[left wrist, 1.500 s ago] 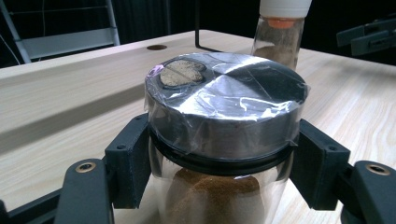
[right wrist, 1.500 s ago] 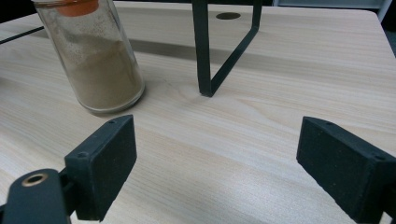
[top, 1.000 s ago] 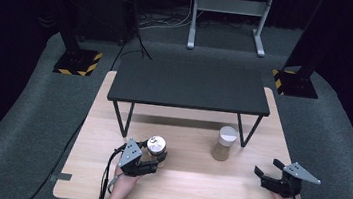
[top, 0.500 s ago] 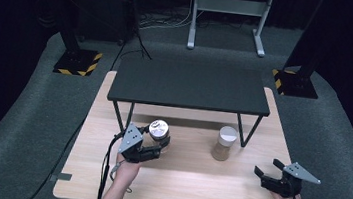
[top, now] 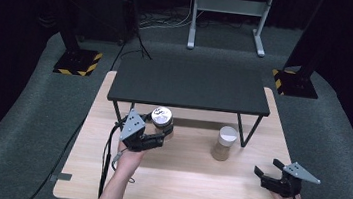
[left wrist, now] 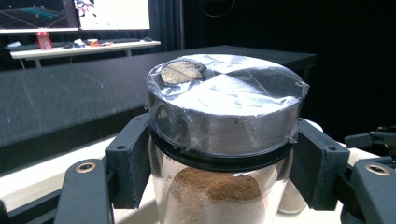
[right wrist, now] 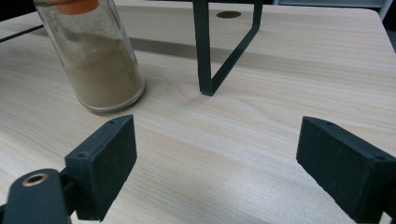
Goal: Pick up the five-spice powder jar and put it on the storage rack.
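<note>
Right gripper [top: 267, 174]: lower right of the high view, low over the worktop [top: 174, 190]. Its jaws are spread wide with nothing between them.
Left gripper [top: 156, 138]: left of middle in the high view. Its jaws pinch the dark jar [left wrist: 219, 140] from both sides.
Where the pads sit: in the left gripper view one pad [left wrist: 128, 163] is on the left of the jar and one on the right, just under the black cap. The cap has clear wrap over it.
Dark jar: it sits right between the jaws, upright, with brown powder inside. In the high view its shiny top [top: 161, 115] shows just in front of the black shelf [top: 189, 85].
Pale jar [top: 223, 143]: stands on the worktop right of middle, near a shelf leg [right wrist: 204, 51]. It is well apart from both grippers.
Step in hand: my guess is the dark jar is going up onto the shelf.
How to do it well: keep the jar straight up. Keep the pinch firm, because glass is slippery. Lift the bottom higher than the shelf edge before going forward, so it does not bump. Set it down flat, then let go.
Far back: a grey floor and a metal stand [top: 227, 14].
</note>
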The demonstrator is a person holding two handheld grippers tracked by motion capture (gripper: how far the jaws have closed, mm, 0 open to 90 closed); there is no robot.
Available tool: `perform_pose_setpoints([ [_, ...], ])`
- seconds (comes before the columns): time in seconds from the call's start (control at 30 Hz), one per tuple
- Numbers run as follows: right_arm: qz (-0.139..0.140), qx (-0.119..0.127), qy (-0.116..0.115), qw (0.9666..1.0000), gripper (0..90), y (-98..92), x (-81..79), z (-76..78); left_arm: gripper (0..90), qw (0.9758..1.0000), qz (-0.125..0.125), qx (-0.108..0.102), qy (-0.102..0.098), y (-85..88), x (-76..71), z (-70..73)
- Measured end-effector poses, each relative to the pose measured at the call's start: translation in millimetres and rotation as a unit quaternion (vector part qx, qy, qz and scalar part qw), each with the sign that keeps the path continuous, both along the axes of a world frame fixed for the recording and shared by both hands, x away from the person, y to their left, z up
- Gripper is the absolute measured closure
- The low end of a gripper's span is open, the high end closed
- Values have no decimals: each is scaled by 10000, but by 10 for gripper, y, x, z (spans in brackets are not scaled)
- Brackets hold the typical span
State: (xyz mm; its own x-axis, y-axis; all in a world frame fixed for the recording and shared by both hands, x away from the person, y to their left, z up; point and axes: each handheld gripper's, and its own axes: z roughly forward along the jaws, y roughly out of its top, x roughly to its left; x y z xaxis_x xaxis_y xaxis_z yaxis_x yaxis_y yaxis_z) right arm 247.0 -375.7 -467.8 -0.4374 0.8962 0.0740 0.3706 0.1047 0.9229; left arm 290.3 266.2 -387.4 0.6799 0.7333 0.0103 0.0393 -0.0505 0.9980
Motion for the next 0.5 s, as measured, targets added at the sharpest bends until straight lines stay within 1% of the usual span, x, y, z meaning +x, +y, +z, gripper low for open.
perform_pose_setpoints([
  [0.03,0,-2,5,10000,107,1,2,1,309,10000,0,-14,12,-11,29,67],
  [0.07,0,-2,5,10000,107,1,2,1,309,10000,0,-14,12,-11,29,67],
  [0.13,1,-10,3,10000,107,2,1,2,309,10000,-3,-58,4,-18,57,113],
  [0.17,1,-10,-3,10000,107,2,-1,1,309,10000,5,-72,-5,-25,67,138],
  [0.2,-2,-2,-8,10000,107,1,-2,-1,309,10000,30,-64,-30,-38,81,193],
  [0.3,7,-15,-3,10000,107,-2,4,0,309,9999,27,-107,-48,-44,96,233],
  [0.43,7,-10,3,10000,108,0,4,1,309,9999,-6,-124,-82,-60,138,347],
  [0.47,10,-15,-2,10000,108,-2,5,0,309,9998,-37,-191,-57,-63,171,378],
  [0.5,11,-15,-1,10000,108,-2,5,1,309,9997,-57,-214,-49,-60,192,396],
])
